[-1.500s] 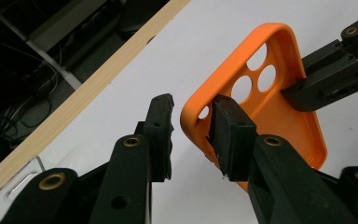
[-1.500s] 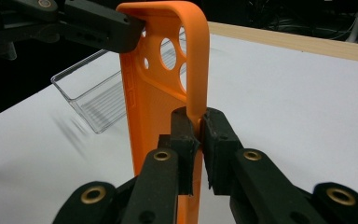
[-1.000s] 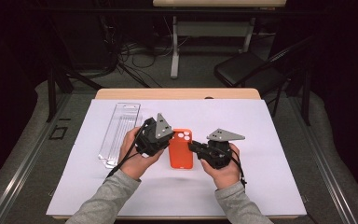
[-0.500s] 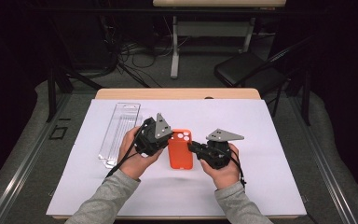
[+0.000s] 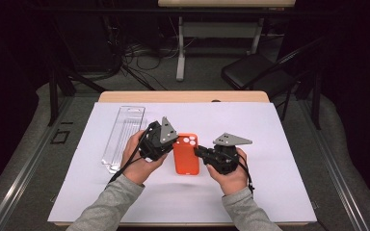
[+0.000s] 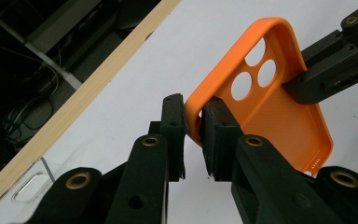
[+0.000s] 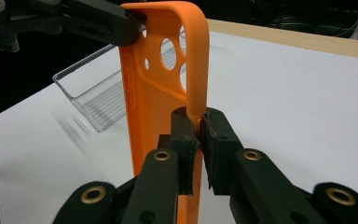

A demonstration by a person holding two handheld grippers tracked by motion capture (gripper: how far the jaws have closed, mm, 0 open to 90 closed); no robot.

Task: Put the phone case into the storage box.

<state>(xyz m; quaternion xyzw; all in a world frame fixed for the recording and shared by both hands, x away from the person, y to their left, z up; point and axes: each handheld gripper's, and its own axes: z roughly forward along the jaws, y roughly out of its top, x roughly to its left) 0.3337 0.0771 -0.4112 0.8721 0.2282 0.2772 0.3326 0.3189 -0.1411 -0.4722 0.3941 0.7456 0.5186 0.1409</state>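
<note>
An orange phone case [image 5: 186, 154] is held just above the white sheet [image 5: 274, 130], between both grippers. My left gripper [image 5: 174, 144] is shut on the case's left rim near the camera holes; its jaws have just been closing on that rim. In the left gripper view the pads pinch the rim of the case [image 6: 270, 107] at my left gripper [image 6: 193, 116]. My right gripper [image 5: 198, 153] is shut on the opposite long edge. In the right gripper view my right gripper [image 7: 196, 123] clamps the case's [image 7: 158, 93] side wall, and the inside of the case faces left.
A clear plastic packaging tray [image 5: 123, 137] lies on the sheet left of my left hand. The wooden table edge [image 5: 183, 96] runs along the far side. Beyond it stand a black chair [image 5: 255, 72], table legs and cables on the floor.
</note>
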